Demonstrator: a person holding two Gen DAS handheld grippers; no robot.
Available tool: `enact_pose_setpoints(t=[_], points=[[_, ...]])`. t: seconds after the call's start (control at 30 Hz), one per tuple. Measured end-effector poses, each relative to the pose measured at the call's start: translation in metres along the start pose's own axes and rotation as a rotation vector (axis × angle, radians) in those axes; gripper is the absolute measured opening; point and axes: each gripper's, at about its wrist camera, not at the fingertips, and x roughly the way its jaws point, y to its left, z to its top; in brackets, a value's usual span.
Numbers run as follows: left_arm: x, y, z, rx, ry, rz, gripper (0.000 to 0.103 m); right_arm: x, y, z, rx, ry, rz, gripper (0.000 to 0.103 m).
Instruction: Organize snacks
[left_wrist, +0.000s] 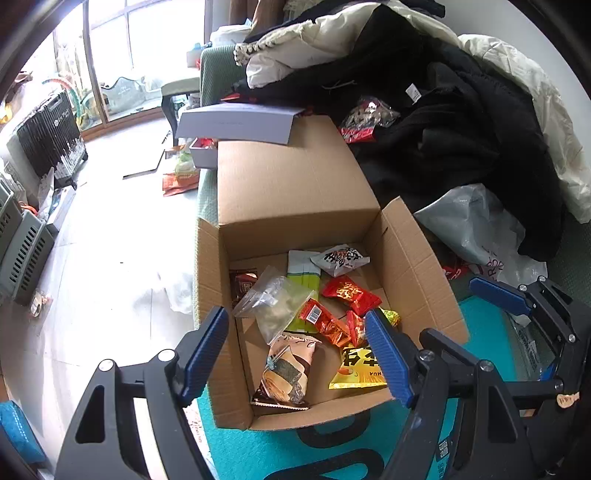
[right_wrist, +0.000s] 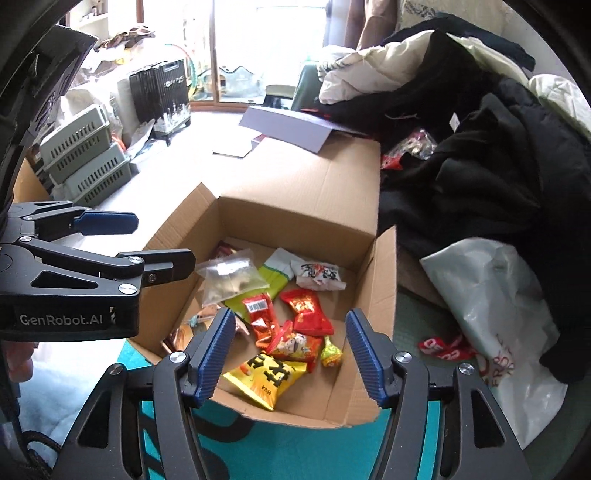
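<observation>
Cluttered with coats and bags, the surface carries my open cardboard box (left_wrist: 295, 192), where the snack packets (right_wrist: 291, 332) lie loose on its floor. Both hand-held grippers, left (left_wrist: 299, 350) and right (right_wrist: 291, 354), hang above it with jaws apart and nothing between them. I judge the packets light, crinkly and slippery, best pinched at a sealed edge.

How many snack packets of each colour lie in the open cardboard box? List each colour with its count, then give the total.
Red packets: 3
Yellow packet: 1
White packet: 1
Green-and-white packet: 1
Clear bag: 1
Dark brown packet: 1
Pink packet: 1
Green-gold wrapped sweet: 1
Total: 10
</observation>
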Motion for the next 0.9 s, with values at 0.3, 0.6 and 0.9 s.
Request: enact_pose_setpoints(t=[0.3, 0.6, 0.9], points=[[-0.086, -0.009, 0.002, 0.013, -0.142, 0.055, 0.076, -0.072, 0.002, 0.014, 0.038, -0.1, -0.06, 0.068], [-0.161, -0.022, -0.02, 0.011, -0.263, 0.071, 0.076, -0.15, 0.011, 0.004, 0.069, -0.186, -0.112, 0.076], [-0.211, -0.04, -0.058, 0.027, -0.316, 0.077, 0.076, -0.204, 0.017, -0.028, 0.135, -0.216, -0.128, 0.078]])
